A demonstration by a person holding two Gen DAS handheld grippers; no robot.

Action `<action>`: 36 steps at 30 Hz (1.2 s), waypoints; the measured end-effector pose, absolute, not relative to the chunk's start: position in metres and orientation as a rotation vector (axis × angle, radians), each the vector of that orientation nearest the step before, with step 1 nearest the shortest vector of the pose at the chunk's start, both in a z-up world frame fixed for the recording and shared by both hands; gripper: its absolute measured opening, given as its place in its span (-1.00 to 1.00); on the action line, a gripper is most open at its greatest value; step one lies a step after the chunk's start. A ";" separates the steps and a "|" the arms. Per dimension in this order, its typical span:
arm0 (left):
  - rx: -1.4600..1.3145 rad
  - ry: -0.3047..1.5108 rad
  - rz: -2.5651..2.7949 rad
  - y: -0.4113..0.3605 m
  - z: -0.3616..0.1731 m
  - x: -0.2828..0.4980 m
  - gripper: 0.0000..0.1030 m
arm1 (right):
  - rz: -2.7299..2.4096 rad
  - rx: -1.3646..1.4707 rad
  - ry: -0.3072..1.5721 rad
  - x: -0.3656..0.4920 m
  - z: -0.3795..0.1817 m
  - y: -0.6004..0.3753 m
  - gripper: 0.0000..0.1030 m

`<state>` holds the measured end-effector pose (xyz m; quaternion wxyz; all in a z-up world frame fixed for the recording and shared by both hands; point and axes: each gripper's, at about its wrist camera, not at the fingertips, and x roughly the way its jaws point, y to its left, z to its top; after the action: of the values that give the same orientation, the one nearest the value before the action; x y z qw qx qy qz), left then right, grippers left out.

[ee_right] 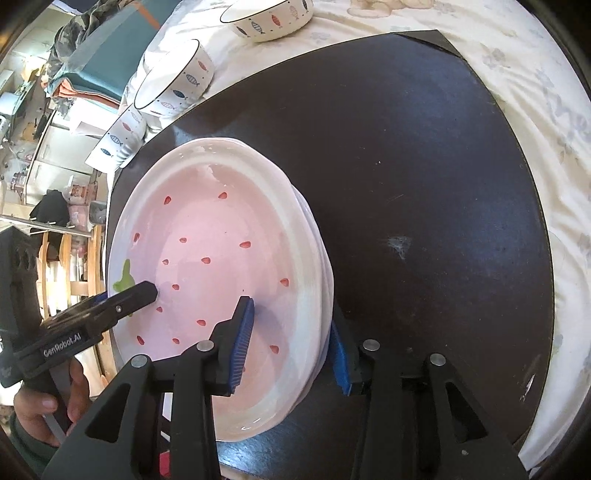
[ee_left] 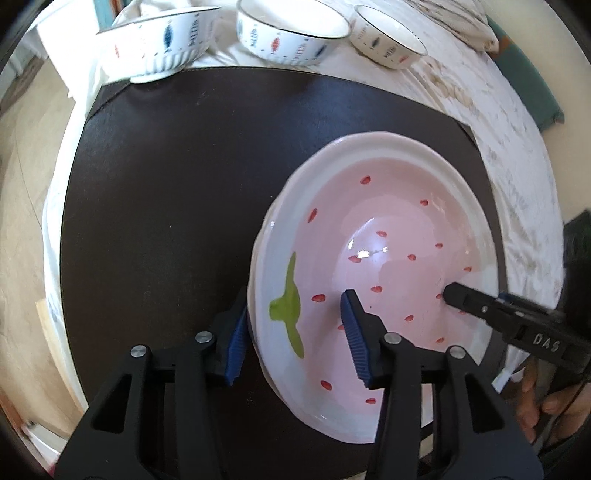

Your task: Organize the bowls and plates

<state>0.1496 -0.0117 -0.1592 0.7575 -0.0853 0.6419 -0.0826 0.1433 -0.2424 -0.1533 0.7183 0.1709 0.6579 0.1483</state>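
Note:
A stack of pink plates (ee_left: 388,206) with red seed marks and a green leaf lies on a dark mat (ee_left: 177,192). My left gripper (ee_left: 294,296) straddles its near-left rim, one blue pad outside and one inside, shut on the stack. In the right wrist view the same stack (ee_right: 207,229) is clamped at its right rim by my right gripper (ee_right: 291,312), one pad over the pink inside and one under the rim. Each view shows the other gripper's black finger (ee_left: 465,299) (ee_right: 140,293) reaching in over the plate. Three white fish-pattern bowls (ee_left: 291,33) stand behind the mat.
The bowls (ee_right: 177,81) line the far edge on a white patterned cloth (ee_left: 509,147). The mat (ee_right: 424,166) stretches bare to the right of the stack. A person's hand (ee_right: 37,410) grips the left tool. Shelves and clutter (ee_right: 55,110) lie beyond the table's edge.

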 end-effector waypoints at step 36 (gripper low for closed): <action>-0.493 1.148 0.097 0.123 -0.068 0.199 0.39 | 0.379 0.528 1.174 0.213 -0.049 -0.185 0.56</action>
<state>0.1987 0.1234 -0.0682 0.8099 -0.2309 0.5373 0.0454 0.2125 -0.1854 -0.0490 0.7832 0.2446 0.5440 0.1755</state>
